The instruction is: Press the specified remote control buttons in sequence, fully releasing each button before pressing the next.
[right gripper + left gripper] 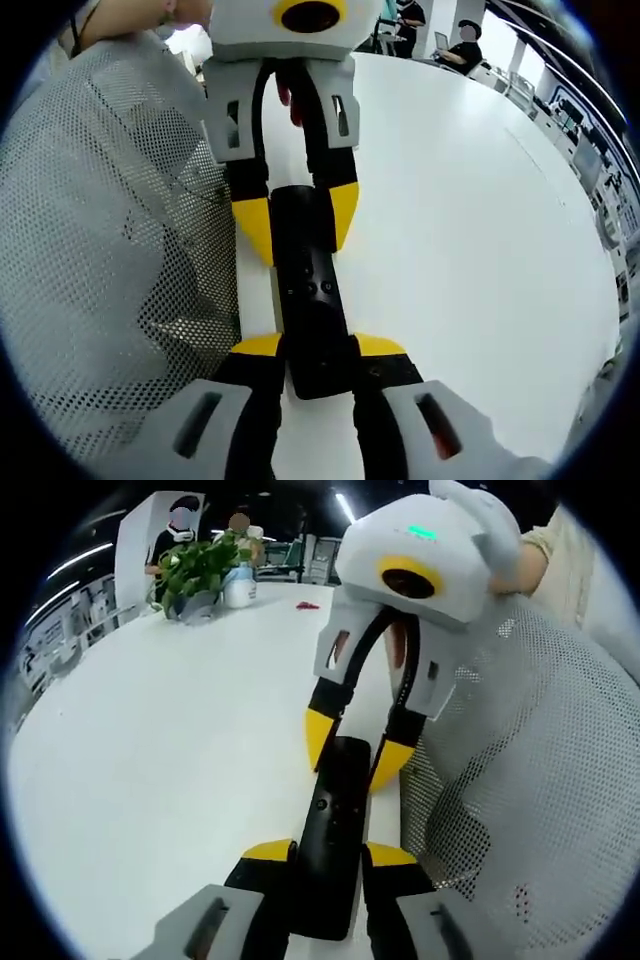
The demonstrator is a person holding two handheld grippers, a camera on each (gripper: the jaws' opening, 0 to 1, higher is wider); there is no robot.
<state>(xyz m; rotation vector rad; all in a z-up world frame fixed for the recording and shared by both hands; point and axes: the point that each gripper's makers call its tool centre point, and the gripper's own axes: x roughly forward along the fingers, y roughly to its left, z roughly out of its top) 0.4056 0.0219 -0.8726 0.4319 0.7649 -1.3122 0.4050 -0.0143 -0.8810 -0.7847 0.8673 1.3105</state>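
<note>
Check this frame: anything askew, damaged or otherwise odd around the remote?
Nothing looks damaged or spilled. One oddity: the black remote control is clamped at both ends, the right gripper on one, the left gripper on the other, so neither jaw tip is free to press a button. It lies near the white table edge.

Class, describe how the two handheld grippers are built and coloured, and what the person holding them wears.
Each gripper has black jaws with yellow tips on grey-white mounts. The right gripper has a white housing with a yellow ring, a green light and a black cable loop. The left gripper matches, yellow ring included. The person wears a white mesh garment and a cream sleeve.
</note>
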